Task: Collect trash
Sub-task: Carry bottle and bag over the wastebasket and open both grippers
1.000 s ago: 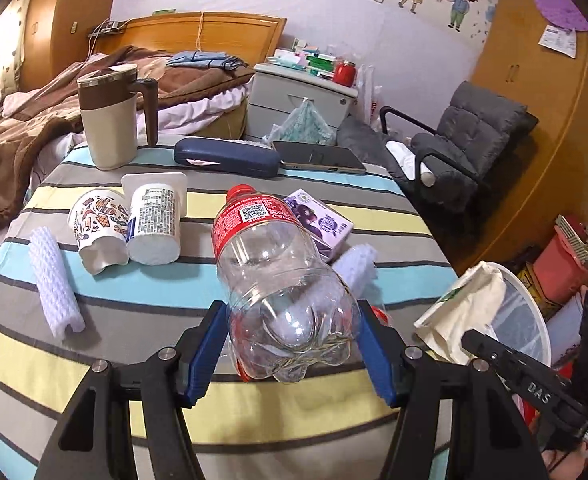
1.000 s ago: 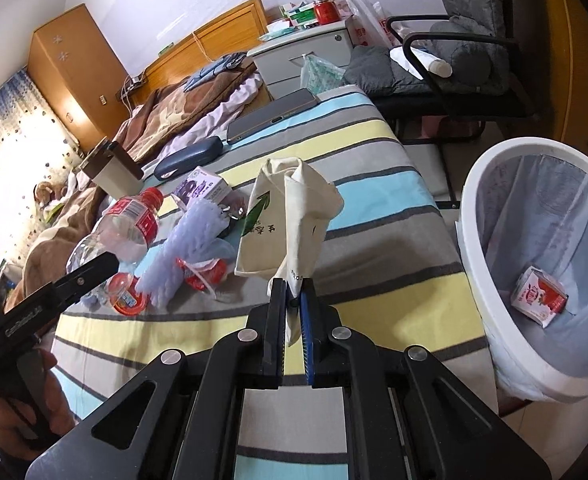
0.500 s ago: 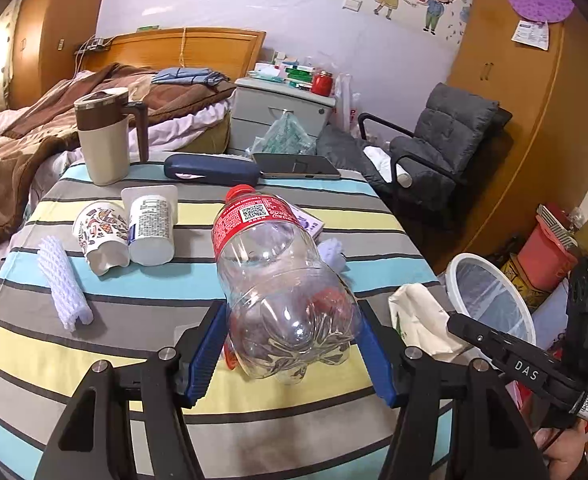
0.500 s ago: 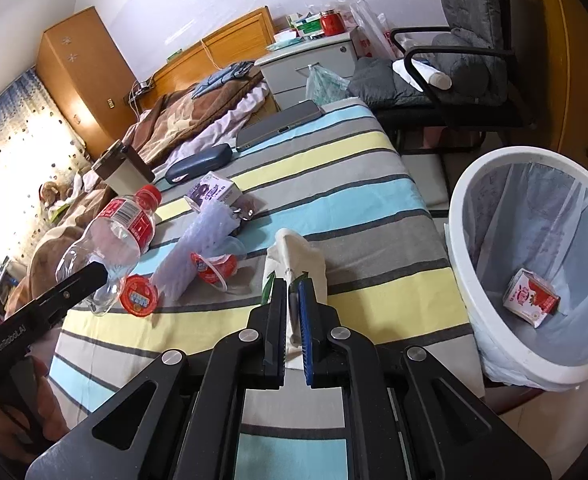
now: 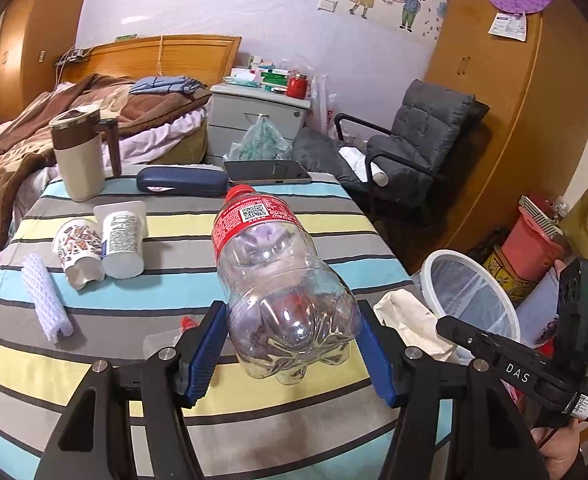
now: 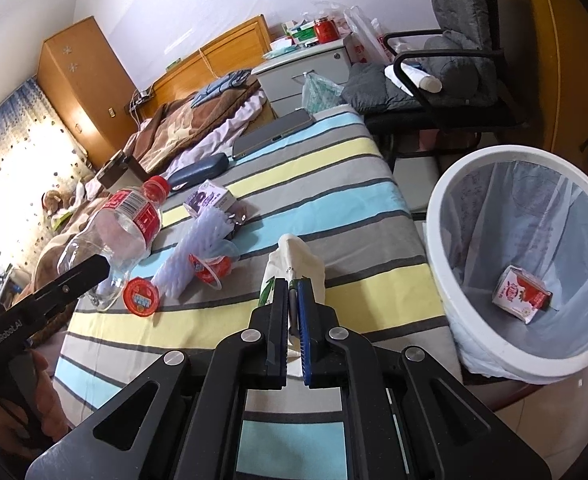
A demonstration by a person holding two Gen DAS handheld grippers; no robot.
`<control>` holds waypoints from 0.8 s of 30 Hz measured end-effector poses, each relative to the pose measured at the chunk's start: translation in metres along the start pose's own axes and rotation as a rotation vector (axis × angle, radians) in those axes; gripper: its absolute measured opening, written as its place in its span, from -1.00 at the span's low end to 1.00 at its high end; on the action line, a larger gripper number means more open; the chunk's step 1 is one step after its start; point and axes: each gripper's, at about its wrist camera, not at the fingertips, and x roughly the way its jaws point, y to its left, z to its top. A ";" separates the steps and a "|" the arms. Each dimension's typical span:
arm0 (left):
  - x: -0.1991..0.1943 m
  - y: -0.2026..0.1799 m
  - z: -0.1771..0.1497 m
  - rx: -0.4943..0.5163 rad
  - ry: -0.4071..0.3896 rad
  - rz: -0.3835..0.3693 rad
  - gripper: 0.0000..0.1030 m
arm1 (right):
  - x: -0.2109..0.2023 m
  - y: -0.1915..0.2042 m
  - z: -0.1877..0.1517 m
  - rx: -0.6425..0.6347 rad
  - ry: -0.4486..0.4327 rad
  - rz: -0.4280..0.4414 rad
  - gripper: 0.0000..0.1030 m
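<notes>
**Table and bin**

On the table (image 5: 94, 364), the mug (image 5: 80, 156) stands at the far left, the case (image 5: 182, 179) right of it, the tablet (image 5: 268, 171) further right. Two cups (image 5: 102, 244) lie before the mug, a foam sleeve (image 5: 46, 304) left of them. The bin (image 6: 522, 264) stands right of the table, a carton (image 6: 521, 294) in it.

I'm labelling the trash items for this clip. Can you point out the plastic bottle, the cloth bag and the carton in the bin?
plastic bottle (image 5: 290, 280): left wrist view, on its clear body.
cloth bag (image 6: 300, 258): right wrist view, on the cream fabric above the fingers.
carton (image 6: 521, 294): right wrist view, on its red-and-white face, inside the bin.
</notes>
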 end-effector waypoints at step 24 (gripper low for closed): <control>0.078 -0.158 -0.009 0.272 0.157 -0.361 0.23 | -0.059 -0.098 0.006 0.181 -0.146 -0.194 -0.86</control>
